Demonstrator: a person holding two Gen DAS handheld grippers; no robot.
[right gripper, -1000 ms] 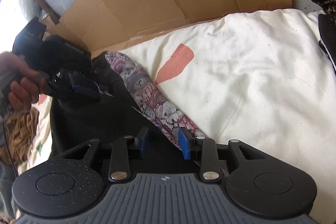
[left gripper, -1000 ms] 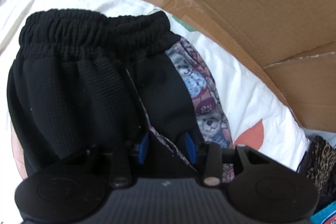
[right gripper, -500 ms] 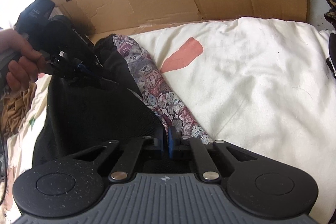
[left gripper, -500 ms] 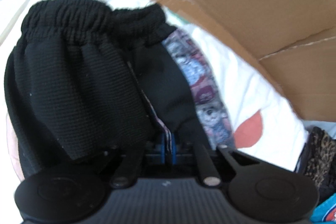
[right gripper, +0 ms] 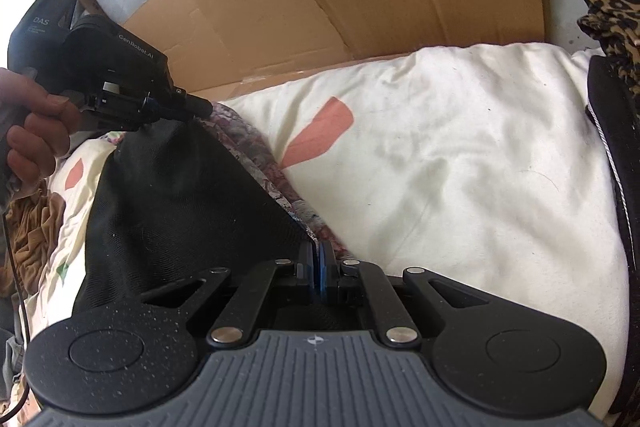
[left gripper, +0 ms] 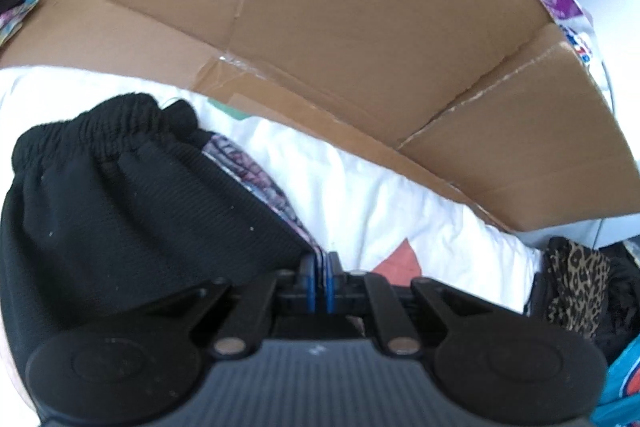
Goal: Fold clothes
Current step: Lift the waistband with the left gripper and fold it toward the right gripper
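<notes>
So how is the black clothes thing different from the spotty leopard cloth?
The black shorts are plain, dark and finely ribbed; the leopard-print cloth is tan with dark spots. The shorts lie mid-bedsheet, pinched along one edge by the left hand-held gripper and the right hand-held gripper; the leopard cloth sits bunched at the sheet's edge, untouched. Both are soft fabric.

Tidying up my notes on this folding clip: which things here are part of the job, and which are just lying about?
Part of the job:
- black shorts with patterned lining
- left tool, shut on shorts
- right tool, shut on shorts
- white bedding underneath

Lying about:
- cardboard
- leopard-print garment
- brown cloth
</notes>
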